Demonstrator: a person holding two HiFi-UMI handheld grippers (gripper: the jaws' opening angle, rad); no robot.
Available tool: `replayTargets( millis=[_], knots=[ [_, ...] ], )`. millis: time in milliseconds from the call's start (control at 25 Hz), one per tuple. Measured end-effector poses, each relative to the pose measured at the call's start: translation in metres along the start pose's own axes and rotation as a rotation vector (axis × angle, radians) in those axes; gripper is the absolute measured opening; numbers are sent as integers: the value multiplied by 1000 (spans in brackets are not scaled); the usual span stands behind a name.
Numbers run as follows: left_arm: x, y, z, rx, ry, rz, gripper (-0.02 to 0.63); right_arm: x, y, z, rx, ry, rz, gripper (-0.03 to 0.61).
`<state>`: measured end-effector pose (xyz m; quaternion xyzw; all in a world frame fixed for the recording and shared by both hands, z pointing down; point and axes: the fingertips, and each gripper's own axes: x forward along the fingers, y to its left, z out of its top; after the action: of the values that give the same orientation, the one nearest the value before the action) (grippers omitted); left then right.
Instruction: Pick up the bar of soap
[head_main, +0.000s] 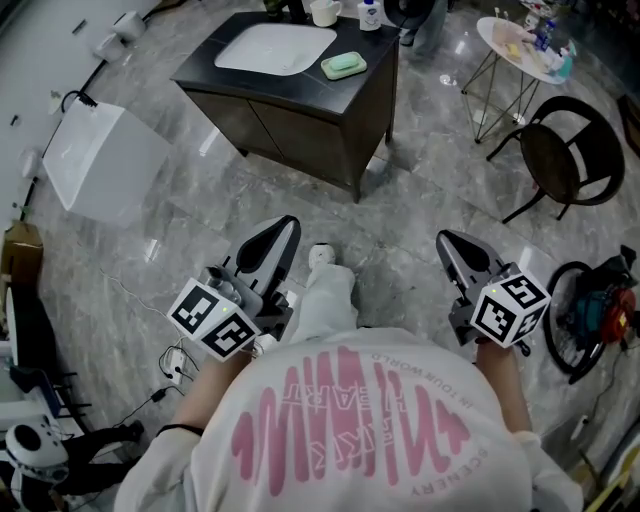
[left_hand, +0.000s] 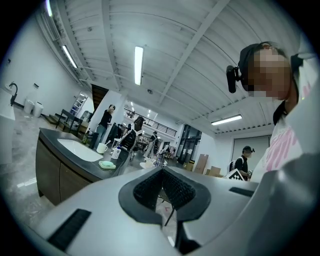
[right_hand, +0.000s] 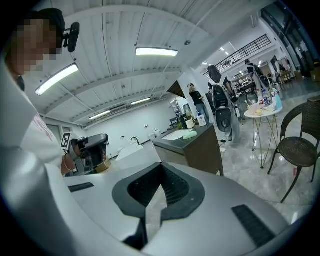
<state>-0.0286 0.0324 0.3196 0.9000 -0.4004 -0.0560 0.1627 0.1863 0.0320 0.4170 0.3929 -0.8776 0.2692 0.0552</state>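
Observation:
A pale green bar of soap (head_main: 343, 66) lies in a green dish on the dark vanity top (head_main: 380, 60), just right of the white sink basin (head_main: 275, 47). It also shows small and far off in the left gripper view, soap (left_hand: 107, 164), and in the right gripper view, soap (right_hand: 190, 134). My left gripper (head_main: 285, 228) and right gripper (head_main: 450, 243) are held low in front of the person's body, well short of the vanity, over the marble floor. Both are shut with nothing between the pads: left gripper (left_hand: 162, 187), right gripper (right_hand: 159, 192).
A white cup (head_main: 325, 12) and a bottle (head_main: 370, 14) stand behind the soap. A round side table (head_main: 520, 45) and a black chair (head_main: 570, 150) are at the right. A white box (head_main: 105, 160) and cables lie at the left; a bag (head_main: 600, 310) sits far right.

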Motion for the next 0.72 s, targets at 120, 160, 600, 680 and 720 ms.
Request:
replayTargets(
  millis=[120,160,600,680,720],
  knots=[
    [15,7,2,-11,0,-28,8,2,-8,3,12,-4,-21,6],
    [21,8,3,-11,2,-42,8,3,-11,5,13,-10,-27,6],
    [79,46,13,-14,34,-164,8,34,-38,25,53,-35,-129,6],
    [87,63,19,-31,39,-167,9,47,-39,35,54,-39,-140,6],
    [93,71,24,-41,36,-169,8,54,-40,39,53,-41,-141,6]
  ],
)
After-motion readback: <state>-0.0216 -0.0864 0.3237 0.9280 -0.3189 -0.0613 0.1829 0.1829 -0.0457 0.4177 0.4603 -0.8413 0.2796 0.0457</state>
